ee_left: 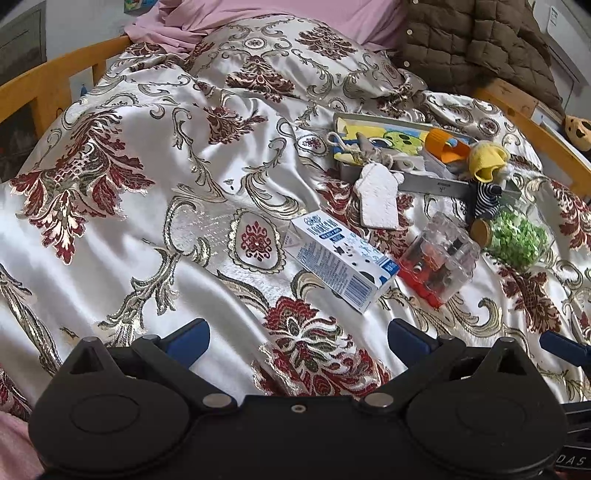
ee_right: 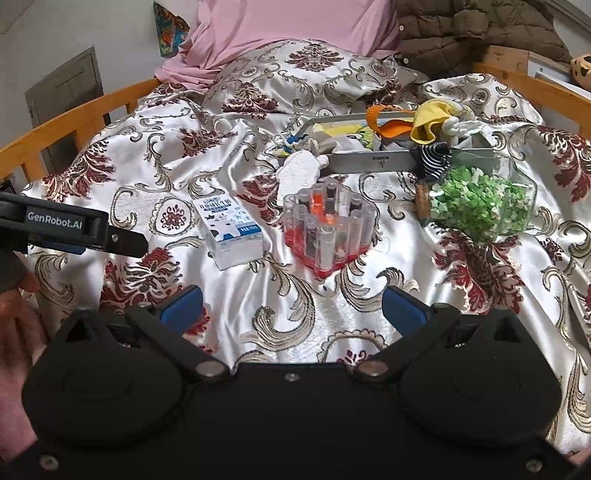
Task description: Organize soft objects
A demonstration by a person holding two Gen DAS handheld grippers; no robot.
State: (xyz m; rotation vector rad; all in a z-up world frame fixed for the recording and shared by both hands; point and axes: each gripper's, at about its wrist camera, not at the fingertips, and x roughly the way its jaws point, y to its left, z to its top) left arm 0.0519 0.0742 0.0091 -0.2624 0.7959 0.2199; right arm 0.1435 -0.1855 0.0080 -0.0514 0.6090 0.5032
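Observation:
A metal tray [ee_left: 436,184] [ee_right: 373,160] lies on the patterned bedspread and holds soft things: a yellow cloth [ee_left: 485,158] [ee_right: 432,125], an orange piece [ee_left: 445,146] [ee_right: 388,125] and a colourful fabric [ee_left: 388,134]. A striped sock [ee_left: 487,195] [ee_right: 436,158] hangs over its front wall. A white bread-shaped soft toy [ee_left: 380,195] [ee_right: 301,170] leans against the tray's left corner. My left gripper [ee_left: 299,336] hovers open over the bedspread, short of the milk carton [ee_left: 340,258] [ee_right: 232,229]. My right gripper [ee_right: 293,306] is open, empty, before a clear plastic case [ee_right: 328,229] [ee_left: 439,258].
A glass jar of green bits [ee_right: 480,199] [ee_left: 517,236] lies on its side, right of the case. A pillow [ee_left: 295,51], pink sheet [ee_right: 288,22] and brown quilted jacket [ee_left: 476,40] sit at the head. Wooden rails [ee_left: 55,77] [ee_right: 535,83] border the bed. A hand [ee_right: 14,325] shows at left.

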